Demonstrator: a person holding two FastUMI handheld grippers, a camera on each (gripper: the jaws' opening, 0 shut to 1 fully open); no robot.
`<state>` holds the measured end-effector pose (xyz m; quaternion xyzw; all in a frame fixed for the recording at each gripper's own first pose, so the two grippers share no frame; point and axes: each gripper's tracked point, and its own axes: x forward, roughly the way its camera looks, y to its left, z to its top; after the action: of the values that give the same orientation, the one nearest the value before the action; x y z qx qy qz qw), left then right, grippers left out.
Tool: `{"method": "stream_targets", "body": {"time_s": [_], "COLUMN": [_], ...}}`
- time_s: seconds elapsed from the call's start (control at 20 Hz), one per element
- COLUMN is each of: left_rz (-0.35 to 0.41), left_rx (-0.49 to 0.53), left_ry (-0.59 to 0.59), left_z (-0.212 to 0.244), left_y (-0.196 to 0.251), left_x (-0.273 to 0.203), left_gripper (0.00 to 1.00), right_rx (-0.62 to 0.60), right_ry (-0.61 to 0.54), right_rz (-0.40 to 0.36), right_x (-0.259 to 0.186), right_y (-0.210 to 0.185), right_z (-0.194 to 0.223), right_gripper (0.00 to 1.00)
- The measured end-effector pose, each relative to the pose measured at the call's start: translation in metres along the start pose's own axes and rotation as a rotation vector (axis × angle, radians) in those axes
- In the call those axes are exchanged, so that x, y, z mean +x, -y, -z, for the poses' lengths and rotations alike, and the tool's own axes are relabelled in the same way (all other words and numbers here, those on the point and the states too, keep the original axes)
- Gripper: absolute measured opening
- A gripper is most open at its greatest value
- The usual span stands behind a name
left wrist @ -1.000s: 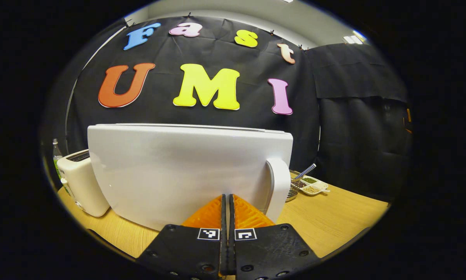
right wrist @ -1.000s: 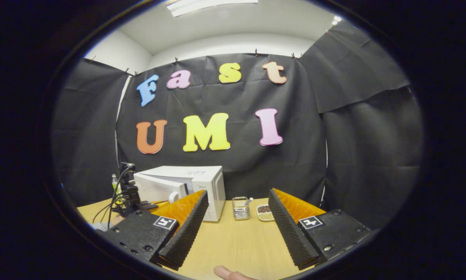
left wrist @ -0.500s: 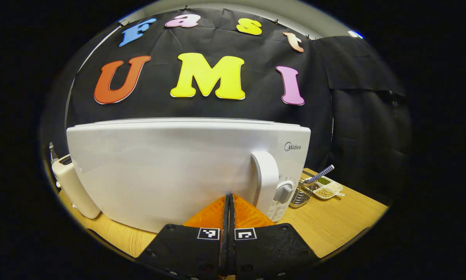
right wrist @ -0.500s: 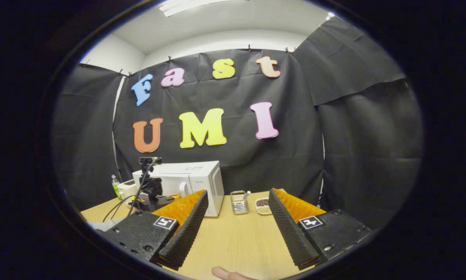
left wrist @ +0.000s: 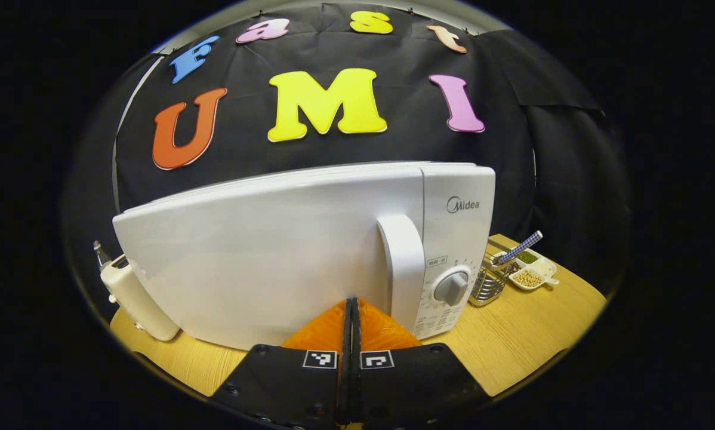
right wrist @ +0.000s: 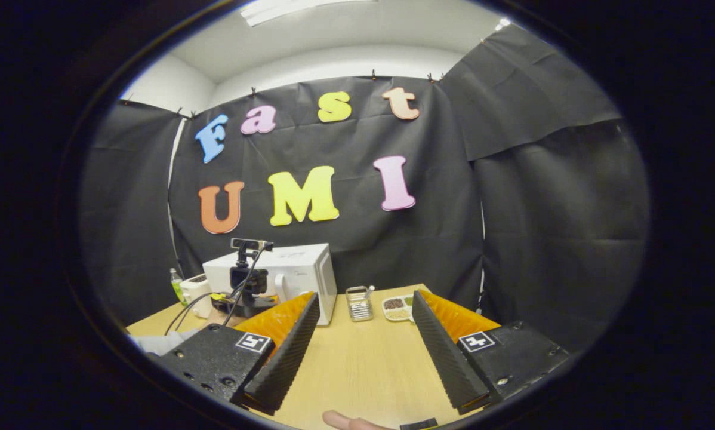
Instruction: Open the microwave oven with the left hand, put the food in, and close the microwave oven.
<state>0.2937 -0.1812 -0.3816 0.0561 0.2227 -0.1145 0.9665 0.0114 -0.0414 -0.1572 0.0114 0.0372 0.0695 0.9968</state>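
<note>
The microwave door blocks the left claw; bare table fronts the right claw.

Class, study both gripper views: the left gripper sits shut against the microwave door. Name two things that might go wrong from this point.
1. The left gripper is shut and pressed against the microwave door, beside the handle. If the door has not latched, it may swing open when the gripper withdraws.
2. A toaster stands close beside the microwave; pushing too hard might slide the oven into it.
</note>
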Motion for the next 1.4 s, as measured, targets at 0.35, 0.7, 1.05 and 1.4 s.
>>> {"method": "stream_targets", "body": {"time_s": [0.35, 0.7, 1.05, 1.4], "left_rz": [-0.033, -0.152, -0.097, -0.21], "left_rx": [-0.083, -0.036, -0.073, -0.051], "left_ry": [0.006, 0.052, 0.162, 0.359], "left_z": [0.012, 0.01, -0.036, -0.1], "left_y": [-0.008, -0.023, -0.028, -0.056], "left_x": [-0.071, -0.188, -0.315, -0.436], "left_gripper": [0.29, 0.96, 0.96, 0.96], "right_rx": [-0.001, -0.05, -0.051, -0.084], "right_ry": [-0.035, -0.015, 0.035, 0.097], "right_rz": [0.0, 0.009, -0.028, -0.001], "right_x": [-0.015, -0.027, -0.061, -0.073], "right_y": [0.001, -0.008, -0.037, -0.047], "right_z": [0.017, 0.011, -0.021, -0.065], "right_gripper": [0.99, 0.99, 0.99, 0.99]}}
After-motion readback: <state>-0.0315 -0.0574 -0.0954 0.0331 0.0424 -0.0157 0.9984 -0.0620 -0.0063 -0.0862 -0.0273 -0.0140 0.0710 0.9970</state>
